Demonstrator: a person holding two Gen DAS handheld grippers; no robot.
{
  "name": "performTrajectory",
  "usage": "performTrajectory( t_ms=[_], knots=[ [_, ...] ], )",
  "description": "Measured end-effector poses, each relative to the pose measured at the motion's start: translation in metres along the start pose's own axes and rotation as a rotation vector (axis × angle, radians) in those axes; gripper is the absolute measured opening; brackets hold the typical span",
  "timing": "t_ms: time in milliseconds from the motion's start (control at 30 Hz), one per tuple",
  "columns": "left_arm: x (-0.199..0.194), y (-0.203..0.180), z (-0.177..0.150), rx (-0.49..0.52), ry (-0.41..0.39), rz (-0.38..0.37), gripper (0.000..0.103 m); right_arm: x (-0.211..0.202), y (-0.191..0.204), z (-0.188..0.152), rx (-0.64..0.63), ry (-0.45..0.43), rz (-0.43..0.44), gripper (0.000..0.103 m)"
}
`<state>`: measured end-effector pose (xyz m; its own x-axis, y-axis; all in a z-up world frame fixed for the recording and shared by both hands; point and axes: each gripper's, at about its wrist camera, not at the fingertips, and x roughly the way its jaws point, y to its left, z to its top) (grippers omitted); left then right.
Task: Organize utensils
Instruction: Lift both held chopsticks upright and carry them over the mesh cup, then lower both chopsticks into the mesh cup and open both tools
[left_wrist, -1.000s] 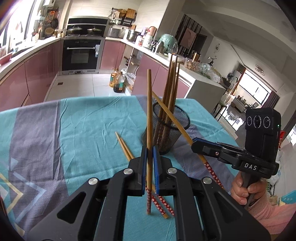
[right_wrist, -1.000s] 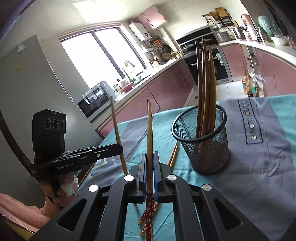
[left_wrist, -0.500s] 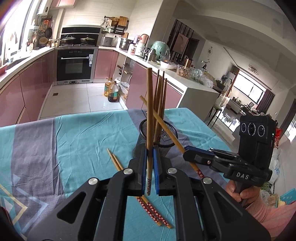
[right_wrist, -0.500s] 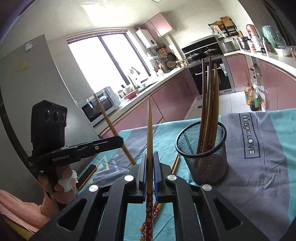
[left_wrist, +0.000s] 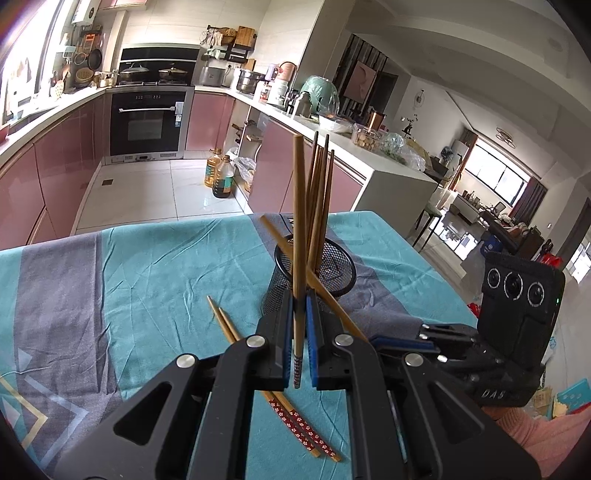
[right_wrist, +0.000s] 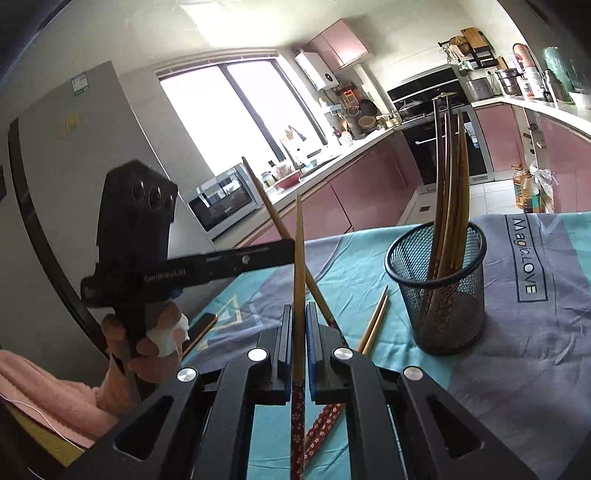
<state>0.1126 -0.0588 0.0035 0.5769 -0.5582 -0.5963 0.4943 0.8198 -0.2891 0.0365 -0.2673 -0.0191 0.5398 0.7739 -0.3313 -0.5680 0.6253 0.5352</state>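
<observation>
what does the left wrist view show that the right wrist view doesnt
Only the left wrist view shows the living area past the white counter end.

Only the right wrist view shows the refrigerator, the window and the microwave.

Both show the mesh holder with its standing chopsticks, the loose pair of chopsticks on the tablecloth, the oven, and each gripper clamping one chopstick.

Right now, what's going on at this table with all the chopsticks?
A person is sorting chopsticks into a mesh cup with two handheld tongs. The left tongs grip one chopstick upright, and the right tongs grip another, both held above the tablecloth near the cup. Several chopsticks already stand in the cup. A loose pair lies on the cloth.
</observation>
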Motion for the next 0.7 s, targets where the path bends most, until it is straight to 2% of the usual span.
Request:
performTrajectory(
  t_ms=[167,300,700],
  knots=[
    [-0.001,-0.002,-0.002,0.005,0.002,-0.003,0.007,0.001,-0.005,-0.002,0.047,0.007,0.030,0.006],
    [0.001,-0.003,-0.002,0.010,0.003,-0.001,0.007,0.000,-0.004,0.000,0.038,-0.003,0.030,0.006],
    [0.001,-0.006,0.000,0.036,-0.001,0.013,0.007,-0.016,0.000,0.018,-0.015,-0.054,-0.072,0.006]
  ],
)
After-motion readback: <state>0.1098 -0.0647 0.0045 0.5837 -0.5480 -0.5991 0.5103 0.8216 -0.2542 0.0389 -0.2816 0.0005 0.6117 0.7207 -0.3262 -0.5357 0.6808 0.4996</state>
